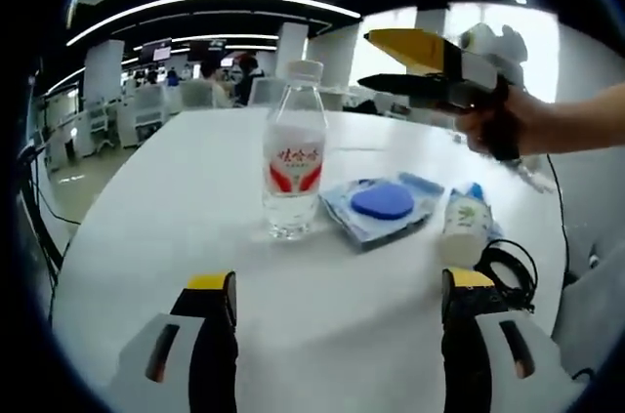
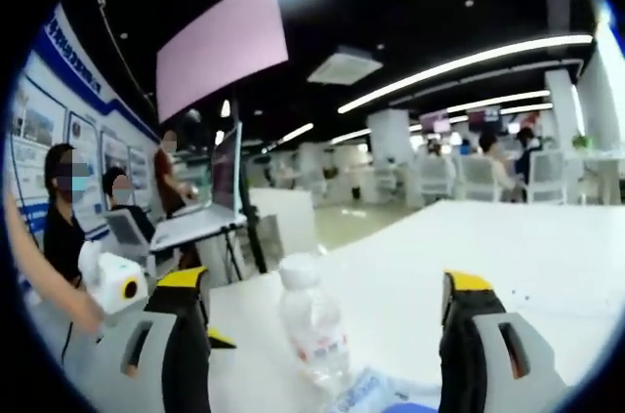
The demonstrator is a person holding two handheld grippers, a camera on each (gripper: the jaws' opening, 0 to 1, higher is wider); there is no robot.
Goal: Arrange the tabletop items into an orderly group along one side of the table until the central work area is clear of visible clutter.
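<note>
Both claws apart, holding nothing.
Ahead of the left claw [image 1: 337, 310]: clear plastic bottle [image 1: 292, 151], red-and-white label unreadable; beside it a blue oval pad [image 1: 383, 201] in wrap. Right claw [image 2: 327, 320]: bottle between jaws.

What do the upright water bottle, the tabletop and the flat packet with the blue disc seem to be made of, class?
Water bottle: clear plastic, it seems; the table shows through it, under a white cap.
Tabletop: smooth white surface with a soft sheen, probably laminate.
Packet: seemingly thin glossy plastic film; the blue disc shows inside.

left claw [image 1: 332, 310]: black jaws, yellow tips | right claw [image 2: 327, 310]: same
</note>
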